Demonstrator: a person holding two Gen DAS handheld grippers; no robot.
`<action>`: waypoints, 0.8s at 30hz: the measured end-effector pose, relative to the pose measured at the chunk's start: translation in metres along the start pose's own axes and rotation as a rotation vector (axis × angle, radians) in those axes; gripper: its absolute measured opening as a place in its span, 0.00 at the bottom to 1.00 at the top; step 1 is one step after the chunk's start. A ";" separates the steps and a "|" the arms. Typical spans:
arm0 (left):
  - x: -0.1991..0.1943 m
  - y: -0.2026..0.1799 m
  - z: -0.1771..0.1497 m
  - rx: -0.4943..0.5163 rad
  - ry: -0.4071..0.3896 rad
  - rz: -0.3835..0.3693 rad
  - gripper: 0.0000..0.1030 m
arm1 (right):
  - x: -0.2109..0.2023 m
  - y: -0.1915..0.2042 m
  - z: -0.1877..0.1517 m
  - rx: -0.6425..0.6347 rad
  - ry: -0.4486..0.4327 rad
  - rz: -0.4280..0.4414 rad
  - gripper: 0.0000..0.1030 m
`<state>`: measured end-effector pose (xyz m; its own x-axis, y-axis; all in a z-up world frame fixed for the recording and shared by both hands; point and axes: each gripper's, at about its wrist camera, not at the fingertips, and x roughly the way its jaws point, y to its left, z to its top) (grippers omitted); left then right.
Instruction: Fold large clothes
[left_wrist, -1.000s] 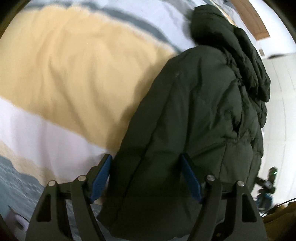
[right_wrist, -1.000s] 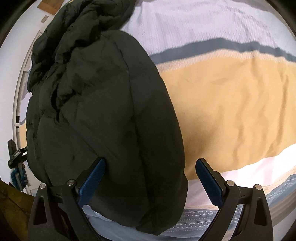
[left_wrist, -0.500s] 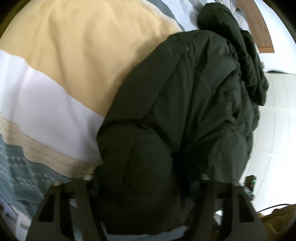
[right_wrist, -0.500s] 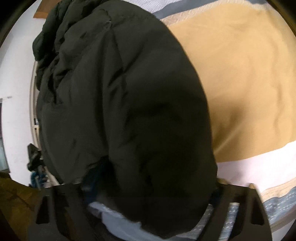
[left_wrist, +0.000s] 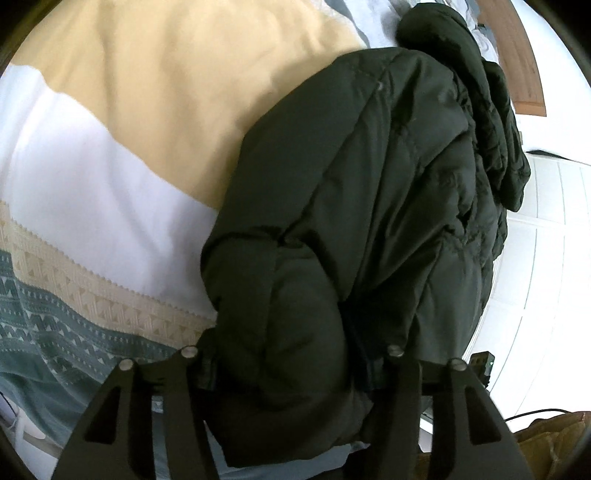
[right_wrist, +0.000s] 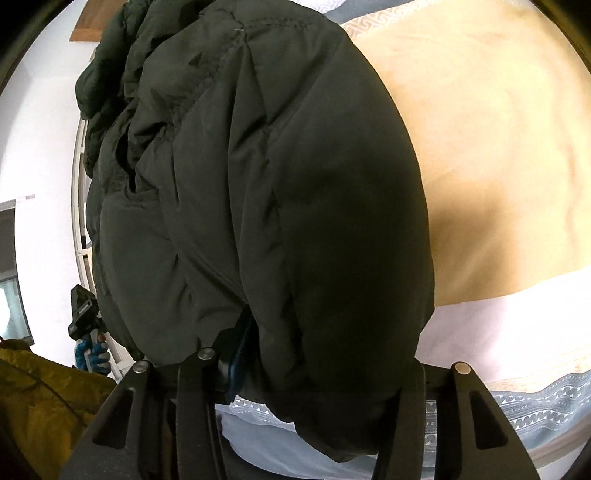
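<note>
1. Left wrist view: the dark green padded hooded jacket (left_wrist: 369, 206) lies on the bed cover with yellow, white and patterned grey-blue bands (left_wrist: 110, 177), its hood end far from the camera.
2. Left wrist view: the left claw (left_wrist: 291, 373) has just been closing, and the jacket's near hem is between its fingers. The black fingers (left_wrist: 192, 369) press into the padded fabric on both sides, so the left claw is clenched on the jacket hem; the fabric bulges up between them.
3. Right wrist view: the same jacket (right_wrist: 295, 206) fills the middle of the frame, with the bed cover (right_wrist: 498, 155) showing to its right and below its hem.
4. Right wrist view: the right claw (right_wrist: 325, 369) has just been closing around the jacket's near corner. Its blue-padded left finger (right_wrist: 236, 354) presses against the fabric; the other finger is hidden under the bulging hem. The right claw is grasping the jacket.
5. Right wrist view: a hand in a blue-and-white glove (right_wrist: 92, 350) holds the other black device near the left edge, beside the jacket.
</note>
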<state>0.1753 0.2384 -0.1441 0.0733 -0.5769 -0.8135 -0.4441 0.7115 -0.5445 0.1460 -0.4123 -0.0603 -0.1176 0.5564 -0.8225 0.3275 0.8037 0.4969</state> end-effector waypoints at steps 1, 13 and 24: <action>0.000 0.000 -0.001 0.005 0.001 0.000 0.51 | 0.000 0.004 -0.001 0.003 0.003 0.001 0.45; -0.029 -0.053 -0.008 0.115 -0.057 -0.059 0.10 | -0.025 0.054 0.001 -0.109 -0.012 -0.020 0.10; -0.107 -0.129 0.046 0.191 -0.281 -0.220 0.09 | -0.125 0.113 0.038 -0.225 -0.293 -0.023 0.08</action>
<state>0.2657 0.2265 0.0044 0.4007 -0.6105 -0.6832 -0.2183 0.6606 -0.7183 0.2331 -0.3995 0.0881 0.1620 0.4796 -0.8624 0.1095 0.8598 0.4988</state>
